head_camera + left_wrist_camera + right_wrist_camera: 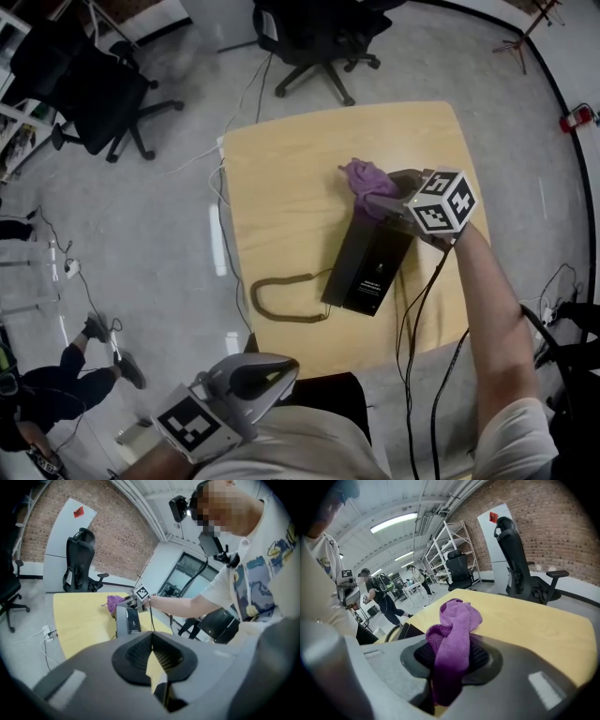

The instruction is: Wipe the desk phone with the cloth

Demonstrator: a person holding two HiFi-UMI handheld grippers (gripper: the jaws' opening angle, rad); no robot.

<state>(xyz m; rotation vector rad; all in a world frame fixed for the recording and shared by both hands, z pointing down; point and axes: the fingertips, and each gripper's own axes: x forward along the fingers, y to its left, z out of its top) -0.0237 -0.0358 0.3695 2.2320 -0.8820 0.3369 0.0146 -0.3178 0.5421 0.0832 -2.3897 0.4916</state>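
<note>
Cloth [452, 639] pinched in outstretched right gripper [373, 201] at desk phone [370, 262] end.

You stand over a pale wooden desk [281, 150] on a grey, glossy concrete floor [159, 253]. Past its far edge a black office chair [314, 37] sits straight ahead, and a second black chair [89, 103] sits off to your left. White cables [216, 187] trail across the floor beside the desk. A red-brick wall [548, 531] runs along one side, with a white panel [65, 541] standing against it. Long tube lights [393, 522] glow under the white ceiling. White shelving [450, 545] stands further back, and dark-framed windows [187, 576] close the far end.
</note>
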